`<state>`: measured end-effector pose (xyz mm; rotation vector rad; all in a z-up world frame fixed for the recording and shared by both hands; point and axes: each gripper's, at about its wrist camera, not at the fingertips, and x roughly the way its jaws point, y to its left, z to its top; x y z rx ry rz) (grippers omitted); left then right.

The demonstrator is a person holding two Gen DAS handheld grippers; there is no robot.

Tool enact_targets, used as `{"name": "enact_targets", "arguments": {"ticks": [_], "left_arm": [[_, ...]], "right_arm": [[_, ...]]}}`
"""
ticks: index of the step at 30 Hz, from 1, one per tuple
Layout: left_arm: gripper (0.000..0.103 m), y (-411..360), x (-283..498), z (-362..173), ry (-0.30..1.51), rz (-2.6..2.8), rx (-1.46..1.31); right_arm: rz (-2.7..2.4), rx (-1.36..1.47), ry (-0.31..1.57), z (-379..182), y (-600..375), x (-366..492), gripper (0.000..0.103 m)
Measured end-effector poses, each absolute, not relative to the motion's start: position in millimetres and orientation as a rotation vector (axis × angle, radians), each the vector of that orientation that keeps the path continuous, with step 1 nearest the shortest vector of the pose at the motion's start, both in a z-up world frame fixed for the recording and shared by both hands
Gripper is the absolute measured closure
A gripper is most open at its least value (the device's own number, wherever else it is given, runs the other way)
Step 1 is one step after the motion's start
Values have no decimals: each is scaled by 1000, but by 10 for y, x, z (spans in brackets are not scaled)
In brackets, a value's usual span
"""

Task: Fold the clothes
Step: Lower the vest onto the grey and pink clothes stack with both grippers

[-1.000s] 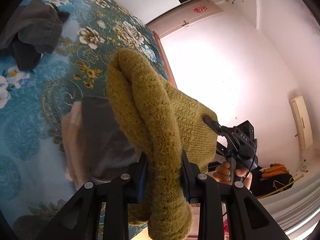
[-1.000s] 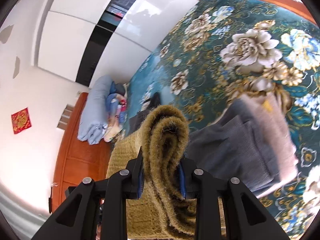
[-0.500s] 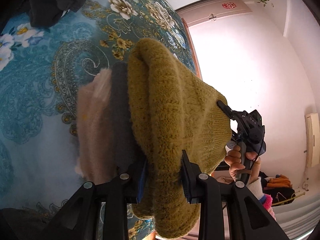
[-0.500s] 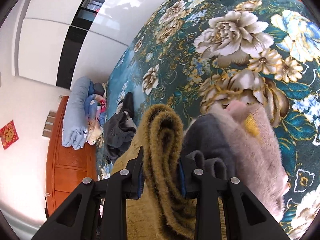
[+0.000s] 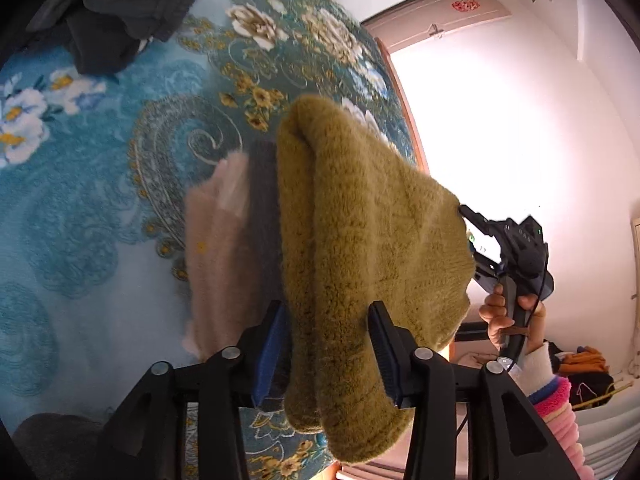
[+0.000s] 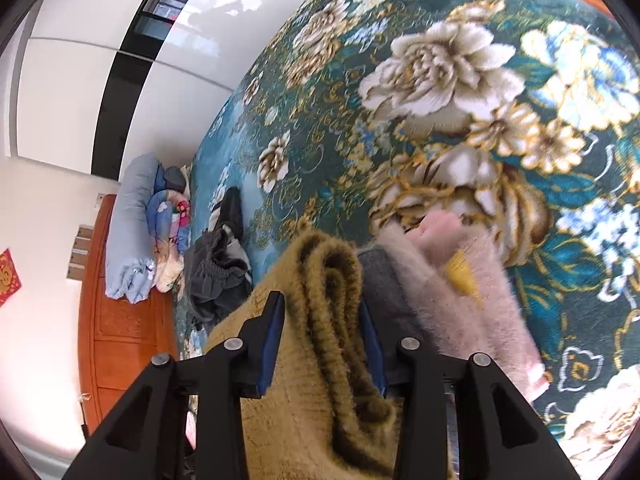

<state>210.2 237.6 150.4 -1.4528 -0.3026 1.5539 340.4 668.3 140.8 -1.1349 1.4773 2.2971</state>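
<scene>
My left gripper (image 5: 326,350) is shut on one end of a folded olive-green knit sweater (image 5: 360,232). My right gripper (image 6: 322,346) is shut on the other end of the same sweater (image 6: 320,360); it also shows in the left wrist view (image 5: 516,252), held by a hand. The sweater hangs between them right over a pile of folded clothes on the bed: a dark grey piece (image 5: 262,200) on a fuzzy pink one (image 5: 218,248). The pile also shows in the right wrist view (image 6: 452,280).
The bed has a teal floral cover (image 6: 440,80). A crumpled dark grey garment (image 5: 124,4) lies farther up the bed, also in the right wrist view (image 6: 218,272). Pillows and a quilt (image 6: 140,232) lie against the wooden headboard (image 6: 116,340). A white wall is to the right.
Both grippers have carried the sweater closer to and over the folded grey and pink pile. The pile is larger and nearer in both views.
</scene>
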Motion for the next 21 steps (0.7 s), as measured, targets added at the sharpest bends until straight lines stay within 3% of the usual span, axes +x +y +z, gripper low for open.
{"name": "enact_targets", "arguments": {"ticks": [7,9,16,21], "left_arm": [[46,2420,2082,2015,-195,1703,-1314],[46,2578,2094,2024,-139,1709,-1289],[46,2953,2234,1838,-49,1706,-1299],[46,3126,2252,1633,25,1720,-1268]], "right_arm": [[2498,-1091,1034,2036,6267,3573,62],[2591,-1132,902,2107,5961,3518,58],[2622,-1331,469,1770,5453,3434,54],[2532,-1320,571,1408,5658,3512,53]]}}
